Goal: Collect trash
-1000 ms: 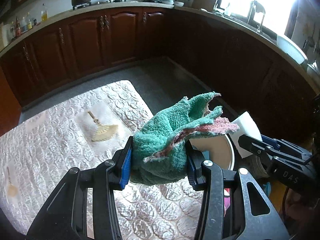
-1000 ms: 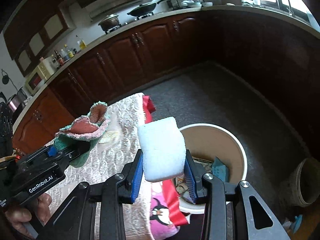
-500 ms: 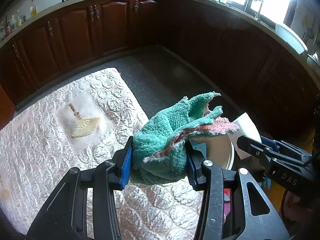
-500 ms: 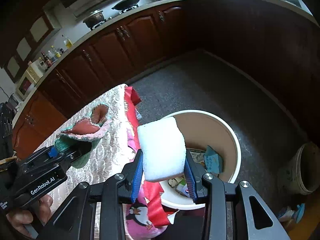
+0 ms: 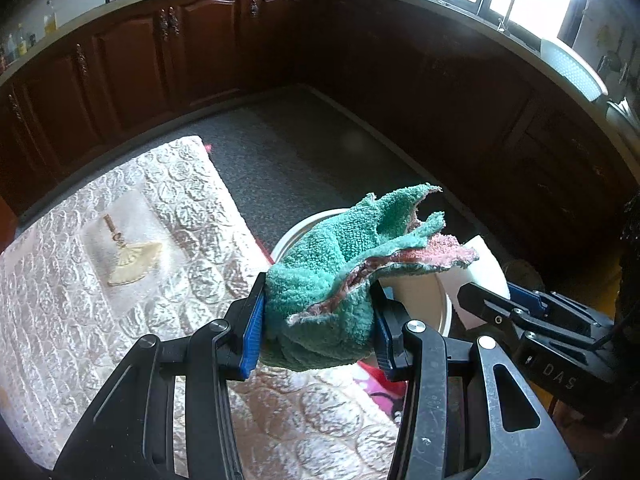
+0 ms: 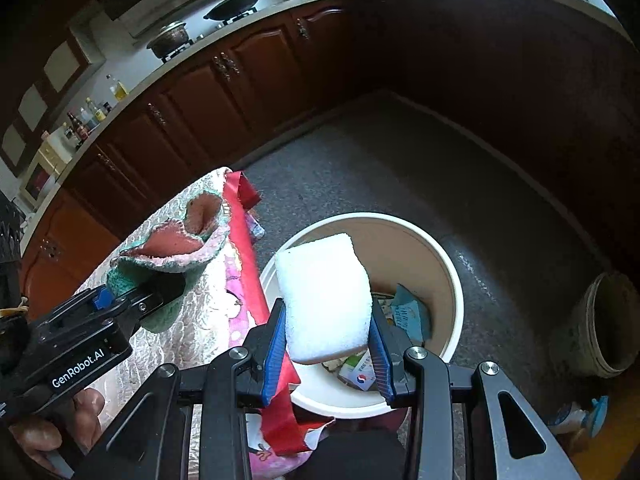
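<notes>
My left gripper is shut on a crumpled green and pink rag, held in the air above the table's right edge beside the bin. The rag also shows in the right wrist view. My right gripper is shut on a white sponge and holds it over the near left rim of a round white trash bin on the floor. The bin holds several wrappers and packets. In the left wrist view the bin's rim and the sponge show behind the rag.
A table with a quilted white cover lies to the left, with a red and pink cloth hanging at its edge. Dark wood cabinets ring the grey floor. A grey bucket stands right of the bin.
Both grippers have moved forward and to the right toward the bin. The sponge now hangs over the bin's rim, and the bin's rim has come into view behind the rag.
</notes>
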